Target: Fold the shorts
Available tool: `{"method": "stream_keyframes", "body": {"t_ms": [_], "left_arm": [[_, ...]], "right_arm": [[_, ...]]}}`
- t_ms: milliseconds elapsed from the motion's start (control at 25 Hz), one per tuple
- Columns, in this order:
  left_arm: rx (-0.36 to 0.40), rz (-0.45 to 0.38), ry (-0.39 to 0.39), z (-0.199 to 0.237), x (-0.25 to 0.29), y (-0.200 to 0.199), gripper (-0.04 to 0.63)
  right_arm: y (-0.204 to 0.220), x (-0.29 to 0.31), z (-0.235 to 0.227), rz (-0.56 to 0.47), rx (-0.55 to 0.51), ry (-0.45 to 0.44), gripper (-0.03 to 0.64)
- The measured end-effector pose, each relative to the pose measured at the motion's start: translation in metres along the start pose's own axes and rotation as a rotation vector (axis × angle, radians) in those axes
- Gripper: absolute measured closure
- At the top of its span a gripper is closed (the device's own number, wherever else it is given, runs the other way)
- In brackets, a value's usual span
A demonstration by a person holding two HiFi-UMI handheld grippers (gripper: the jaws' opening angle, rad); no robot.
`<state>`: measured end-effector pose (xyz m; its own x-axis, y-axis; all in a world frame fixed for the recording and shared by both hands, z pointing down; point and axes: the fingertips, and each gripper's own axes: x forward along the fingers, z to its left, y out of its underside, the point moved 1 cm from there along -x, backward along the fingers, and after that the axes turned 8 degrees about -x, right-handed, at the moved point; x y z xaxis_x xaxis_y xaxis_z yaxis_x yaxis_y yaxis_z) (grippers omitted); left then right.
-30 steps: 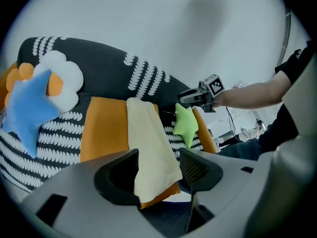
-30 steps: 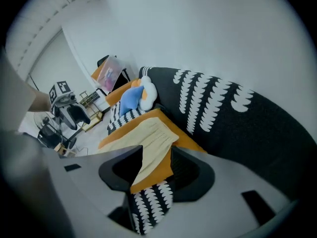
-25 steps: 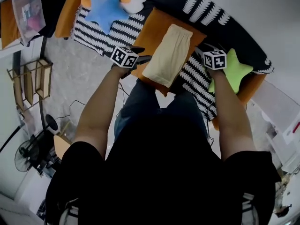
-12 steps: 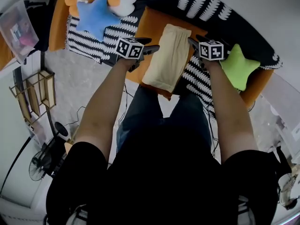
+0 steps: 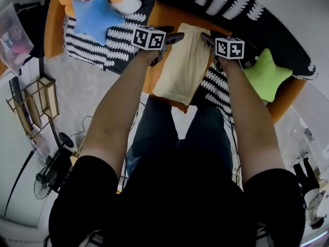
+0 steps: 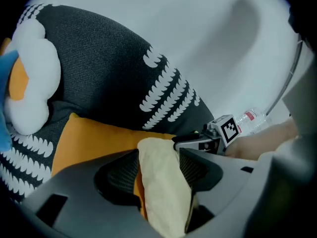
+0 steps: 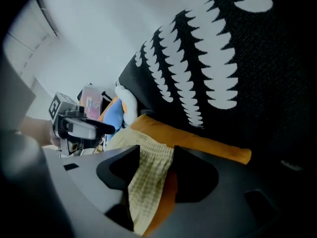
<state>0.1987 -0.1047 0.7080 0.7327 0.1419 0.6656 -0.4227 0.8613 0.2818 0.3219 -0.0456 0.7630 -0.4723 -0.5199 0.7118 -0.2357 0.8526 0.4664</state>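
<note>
Two tools hovered at the far corners of one folded pair of cream shorts point(image 5: 183, 63) on one orange cushion point(image 6: 89, 138). The left gripper point(image 5: 177, 36) and right gripper point(image 5: 204, 37) each had jaws apart around cloth, the right's having just been opening. One blue star cushion point(image 5: 92, 15) and one green star cushion point(image 5: 266, 75) lay either side.

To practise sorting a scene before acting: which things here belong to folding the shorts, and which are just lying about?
Belong to the job: shorts; orange cushion under them; left gripper, jaws apart around one far corner; right gripper, jaws just opened wider, the other corner between them.

Lying about: blue star pillow; green star pillow; white cloud pillow; striped blanket.
</note>
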Motion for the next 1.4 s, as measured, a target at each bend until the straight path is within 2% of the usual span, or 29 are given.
{"method": "stream_keyframes", "body": {"t_ms": [160, 280, 360, 440, 600, 760, 920, 1040, 1160, 1400], "left_arm": [[-0.065, -0.043, 0.009, 0.009, 0.019, -0.010, 0.338], [-0.089, 0.002, 0.009, 0.016, 0.035, -0.006, 0.369], [-0.053, 0.057, -0.007, 0.018, 0.043, 0.002, 0.438], [-0.004, 0.086, -0.028, 0.020, 0.044, 0.006, 0.478], [0.041, 0.081, -0.016, 0.023, 0.039, 0.007, 0.498], [0.065, 0.077, -0.017, 0.026, 0.031, 0.007, 0.511], [0.071, 0.091, -0.005, 0.024, 0.030, 0.009, 0.511], [0.097, 0.101, -0.014, 0.023, 0.032, 0.004, 0.527], [0.133, 0.097, -0.048, 0.024, 0.029, -0.006, 0.537], [0.194, 0.052, -0.049, 0.017, 0.015, -0.042, 0.538]], "right_arm": [[0.003, 0.012, -0.002, 0.019, -0.013, -0.004, 0.391], [-0.001, 0.018, -0.001, 0.003, 0.004, -0.008, 0.388], [-0.002, 0.021, 0.001, -0.003, 0.012, -0.015, 0.390], [0.000, 0.022, 0.002, 0.001, -0.013, -0.024, 0.395], [-0.001, 0.023, 0.009, 0.008, -0.135, -0.050, 0.410], [-0.002, 0.027, 0.019, 0.042, -0.272, -0.056, 0.459], [0.002, 0.032, 0.015, 0.086, -0.166, -0.062, 0.458], [-0.003, 0.029, 0.017, 0.085, -0.117, -0.099, 0.507], [-0.013, 0.027, 0.022, 0.073, -0.126, -0.120, 0.521], [-0.057, 0.017, 0.024, -0.002, -0.182, -0.109, 0.526]]}}
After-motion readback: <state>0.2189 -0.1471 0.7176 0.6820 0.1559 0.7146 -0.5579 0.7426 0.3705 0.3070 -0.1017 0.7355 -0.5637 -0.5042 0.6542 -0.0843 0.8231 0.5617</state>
